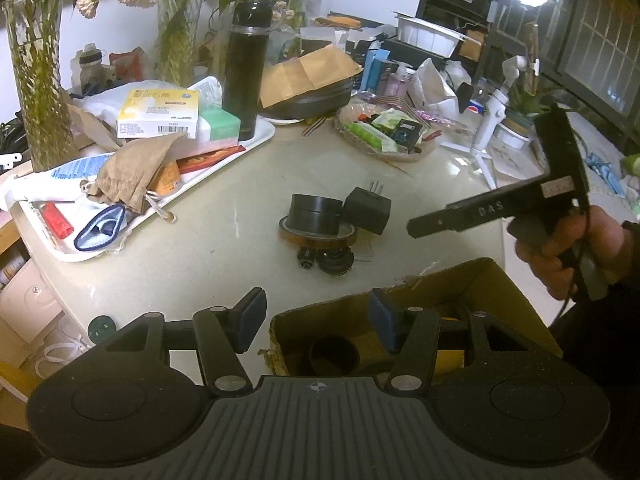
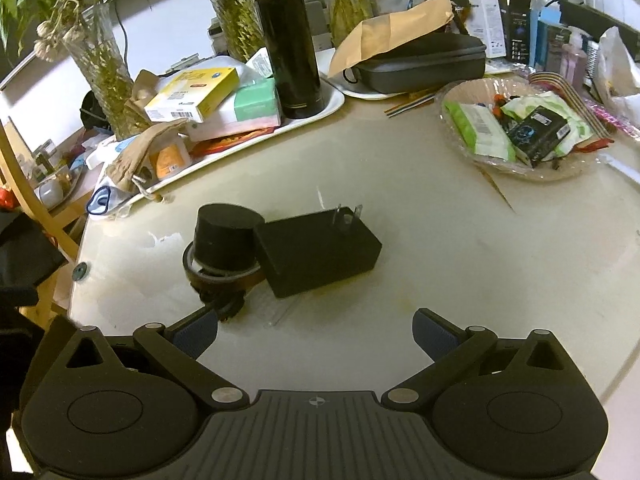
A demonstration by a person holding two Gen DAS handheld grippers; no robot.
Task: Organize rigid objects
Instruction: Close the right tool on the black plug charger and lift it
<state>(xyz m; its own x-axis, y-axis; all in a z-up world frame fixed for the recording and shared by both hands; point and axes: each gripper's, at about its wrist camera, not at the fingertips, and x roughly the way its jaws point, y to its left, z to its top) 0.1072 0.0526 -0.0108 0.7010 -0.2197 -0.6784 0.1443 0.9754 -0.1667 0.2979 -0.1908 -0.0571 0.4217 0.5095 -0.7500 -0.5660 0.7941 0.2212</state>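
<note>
A black plug adapter [image 1: 367, 210] [image 2: 316, 254] leans against a black cylinder [image 1: 314, 214] [image 2: 224, 240] that stands on a brown tape roll [image 1: 320, 238] [image 2: 218, 276]. A small black geared part [image 1: 326, 262] lies in front of them. An open cardboard box [image 1: 496, 284] holds a black cup-like part [image 1: 334, 354]. My left gripper [image 1: 316, 316] is open and empty over the box's near-left corner. My right gripper [image 2: 316, 332] is open and empty, just short of the adapter; it shows from the side in the left wrist view [image 1: 416, 227].
A white tray [image 1: 256, 142] [image 2: 332, 108] at the back left holds boxes, a black flask [image 1: 244, 68] [image 2: 290, 40] and a paper bag. A wicker basket [image 1: 400, 154] [image 2: 496, 168] of packets and a white tripod [image 1: 486, 120] stand at the back right. Glass vases line the back.
</note>
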